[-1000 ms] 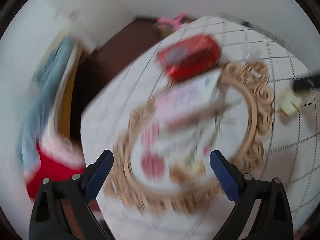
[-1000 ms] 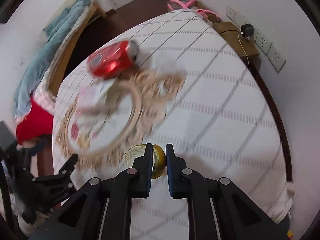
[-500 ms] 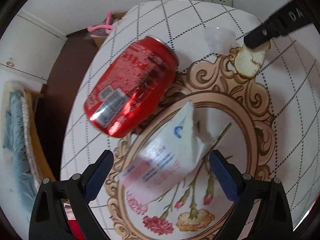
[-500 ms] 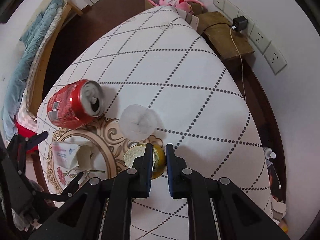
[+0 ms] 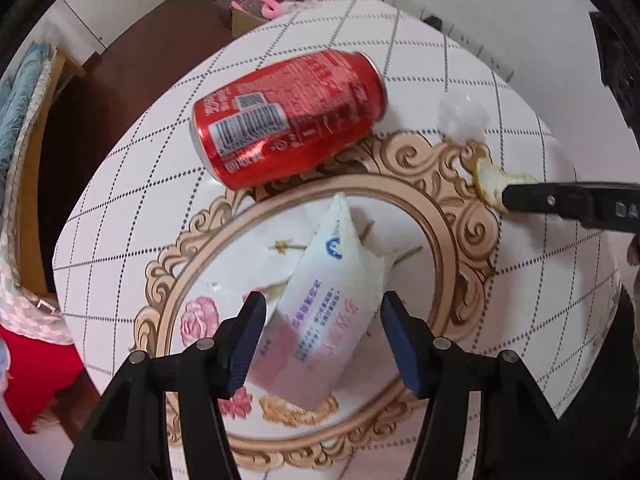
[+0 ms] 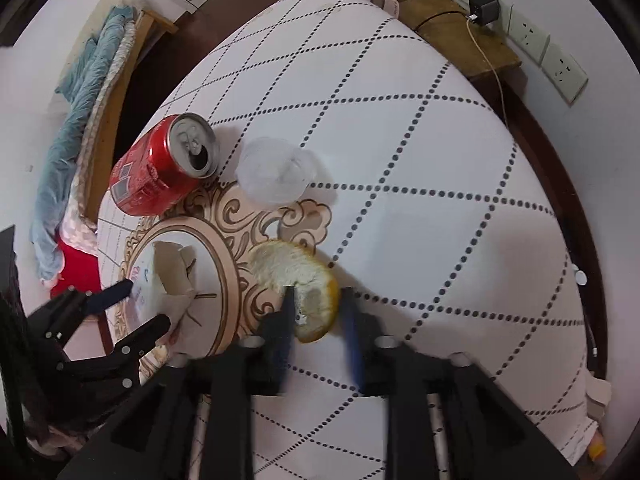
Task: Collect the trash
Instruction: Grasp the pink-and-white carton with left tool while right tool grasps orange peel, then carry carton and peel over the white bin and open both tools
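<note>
- Our left gripper (image 5: 322, 320) stands spread around the torn white packet (image 5: 332, 312), neither pad pressing it; closing off-centre could squirt the slack wrapper sideways.
- Our right gripper (image 6: 318, 320) is parted astride the orange peel (image 6: 298, 284), released; the thin, curved peel may slip under the pads.
- The red soda can (image 5: 288, 120) lies on its side beyond the packet, free to roll towards the desk (image 6: 420, 208) edge.
- The crumpled clear cup (image 6: 276, 176) sits just beside the can.
- Right of the peel, the desk offers open room.
</note>
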The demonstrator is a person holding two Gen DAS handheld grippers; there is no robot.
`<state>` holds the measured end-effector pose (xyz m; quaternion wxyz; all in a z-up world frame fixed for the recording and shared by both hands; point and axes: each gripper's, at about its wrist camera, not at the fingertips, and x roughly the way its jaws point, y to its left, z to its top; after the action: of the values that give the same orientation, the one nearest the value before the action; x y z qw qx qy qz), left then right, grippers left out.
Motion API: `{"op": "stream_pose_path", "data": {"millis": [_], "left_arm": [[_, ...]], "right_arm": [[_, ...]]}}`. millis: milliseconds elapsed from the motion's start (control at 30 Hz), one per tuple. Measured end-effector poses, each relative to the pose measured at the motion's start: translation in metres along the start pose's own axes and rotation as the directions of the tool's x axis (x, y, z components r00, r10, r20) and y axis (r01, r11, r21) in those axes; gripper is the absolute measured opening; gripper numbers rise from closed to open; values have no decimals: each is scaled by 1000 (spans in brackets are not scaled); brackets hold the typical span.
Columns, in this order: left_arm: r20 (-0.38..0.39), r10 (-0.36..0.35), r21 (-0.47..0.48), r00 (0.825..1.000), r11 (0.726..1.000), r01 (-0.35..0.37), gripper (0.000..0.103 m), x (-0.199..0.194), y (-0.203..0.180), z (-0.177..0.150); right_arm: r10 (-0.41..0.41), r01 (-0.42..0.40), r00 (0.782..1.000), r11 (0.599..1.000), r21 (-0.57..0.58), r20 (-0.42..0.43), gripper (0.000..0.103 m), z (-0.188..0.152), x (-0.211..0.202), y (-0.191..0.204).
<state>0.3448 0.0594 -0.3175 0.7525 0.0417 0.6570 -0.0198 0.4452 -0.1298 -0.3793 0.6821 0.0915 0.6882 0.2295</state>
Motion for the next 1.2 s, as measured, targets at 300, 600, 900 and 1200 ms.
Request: {"op": "stream_pose_path", "data": {"millis": [300, 600, 900, 1200], "left_arm": [[2, 41, 7, 999, 999, -41, 48, 14, -8, -10], [49, 222, -191, 974, 959, -209, 47, -19, 3, -53], [182, 269, -478, 946, 865, -154, 47, -100, 35, -130], [264, 362, -652, 894, 750, -111, 47, -182, 86, -209]], "right_arm": [[-57, 58, 997, 998, -27, 47, 53, 2, 4, 23], [-137, 149, 984, 983, -106, 115, 11, -6, 7, 38], [-52, 91, 983, 971, -221, 176, 10, -49, -35, 72], [101, -24, 977, 926, -376, 187, 10, -92, -78, 168]]}}
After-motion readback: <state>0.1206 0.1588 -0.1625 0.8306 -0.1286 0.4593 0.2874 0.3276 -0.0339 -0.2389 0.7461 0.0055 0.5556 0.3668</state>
